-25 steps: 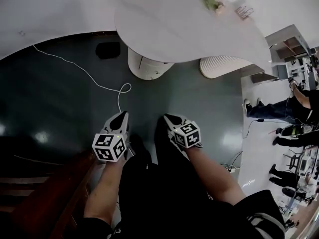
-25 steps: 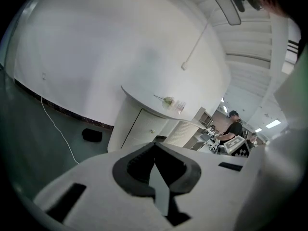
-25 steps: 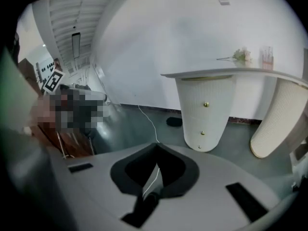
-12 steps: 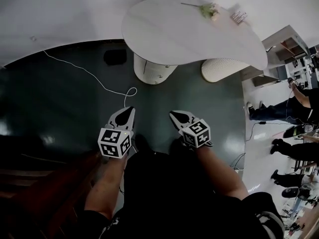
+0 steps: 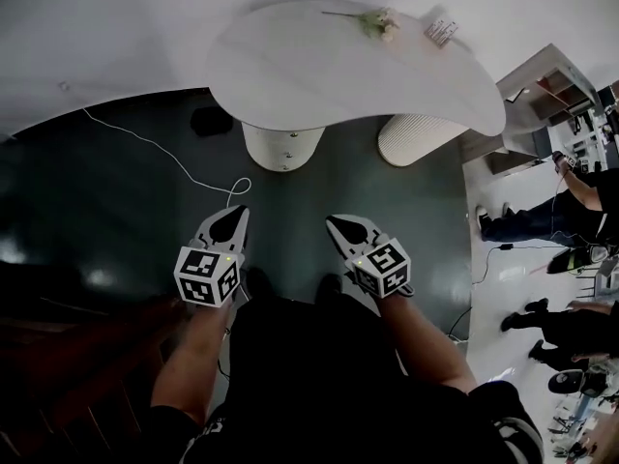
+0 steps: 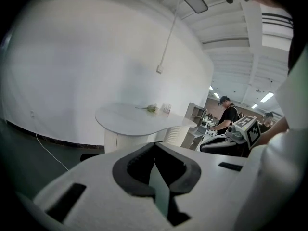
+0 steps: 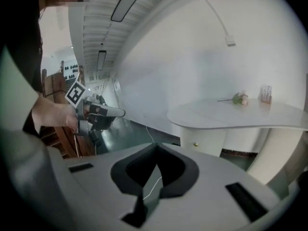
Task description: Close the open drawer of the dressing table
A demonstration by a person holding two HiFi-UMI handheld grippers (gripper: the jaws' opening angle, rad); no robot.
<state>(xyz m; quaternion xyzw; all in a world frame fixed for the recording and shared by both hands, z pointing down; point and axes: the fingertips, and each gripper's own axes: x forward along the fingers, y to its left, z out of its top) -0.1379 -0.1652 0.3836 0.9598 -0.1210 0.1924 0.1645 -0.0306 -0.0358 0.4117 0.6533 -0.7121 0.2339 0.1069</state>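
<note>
1. My left claw (image 5: 231,215) has its jaws shut tip to tip, with nothing between them.
2. My right claw (image 5: 339,223) is the same: pads meeting at the tips and empty. It sits just beside the left one, both held low over the dark floor (image 5: 106,201).
3. The dressing table (image 5: 319,75) stands ahead of both claws, well apart from them. Its pedestal (image 5: 280,148) faces me and carries a small gold knob (image 7: 195,144). From here I cannot tell whether the drawer is pulled out.
4. On the far right of the tabletop, beyond my right claw, stands a small clear holder (image 5: 441,31). Its contents are too small to make out. A flower (image 5: 375,22) lies just left of it.
5. A ribbed white drum (image 5: 416,138) sits under the table's right end.
</note>
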